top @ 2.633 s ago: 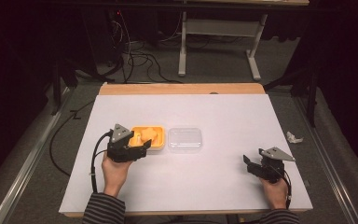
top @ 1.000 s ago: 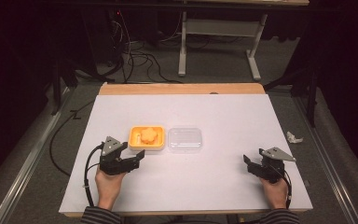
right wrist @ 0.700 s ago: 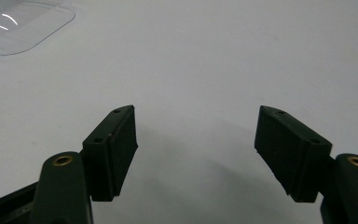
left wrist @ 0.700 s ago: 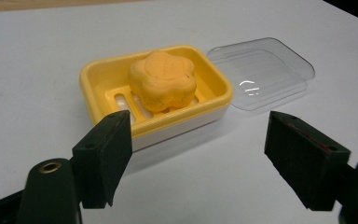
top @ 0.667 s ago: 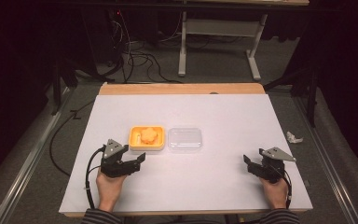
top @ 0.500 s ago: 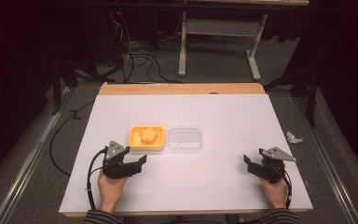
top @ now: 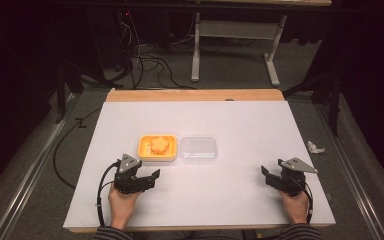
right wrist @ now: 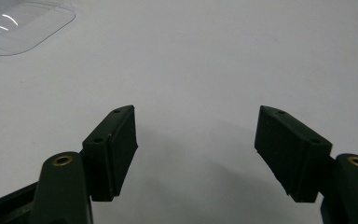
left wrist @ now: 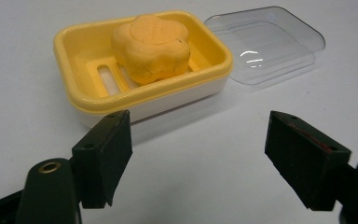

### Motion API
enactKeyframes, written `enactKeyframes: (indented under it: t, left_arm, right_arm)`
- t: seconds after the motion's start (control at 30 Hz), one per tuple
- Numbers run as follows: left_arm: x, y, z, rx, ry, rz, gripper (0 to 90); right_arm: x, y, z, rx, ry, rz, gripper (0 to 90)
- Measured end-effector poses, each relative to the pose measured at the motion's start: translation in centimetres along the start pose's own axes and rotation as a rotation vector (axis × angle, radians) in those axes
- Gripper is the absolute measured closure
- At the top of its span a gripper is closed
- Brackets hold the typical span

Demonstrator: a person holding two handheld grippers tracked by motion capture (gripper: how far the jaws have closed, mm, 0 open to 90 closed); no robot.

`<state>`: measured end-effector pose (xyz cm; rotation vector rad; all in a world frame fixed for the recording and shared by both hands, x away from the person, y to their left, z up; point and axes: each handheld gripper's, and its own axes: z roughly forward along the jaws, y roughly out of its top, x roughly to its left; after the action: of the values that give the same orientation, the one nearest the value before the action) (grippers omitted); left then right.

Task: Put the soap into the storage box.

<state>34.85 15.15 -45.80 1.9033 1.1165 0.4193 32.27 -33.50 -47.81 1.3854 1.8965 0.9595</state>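
Now our left gripper point(left wrist: 198, 163) is wide open, so we grab the slippery soap point(left wrist: 150, 48) ahead by its sides.

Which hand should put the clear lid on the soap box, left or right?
Probably left. The left gripper sits open just short of the soap box, with the clear lid right beside it. The right gripper, also open, is farther off.

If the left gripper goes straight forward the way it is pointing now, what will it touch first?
Probably the yellow soap dish: its near wall lies just ahead of the open left gripper, slightly towards one jaw. The clear lid lies further off, to the side.
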Motion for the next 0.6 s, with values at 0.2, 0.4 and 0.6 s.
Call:
enactKeyframes:
  t: [0.2,0.4,0.6]
  left_arm:
    - [-0.2,-0.5,0.6,0.012,0.001,-0.005,23.4]
    - [-0.3,-0.8,1.1,0.025,0.009,-0.001,23.4]
    - [-0.6,-1.0,1.8,0.031,0.027,0.026,23.6]
  right_arm:
    - [0.0,0.0,0.0,0.0,0.0,0.0,30.0]
    - [0.0,0.0,0.0,0.001,-0.001,0.0,30.0]
    - [0.0,0.0,0.0,0.002,-0.001,0.0,30.1]
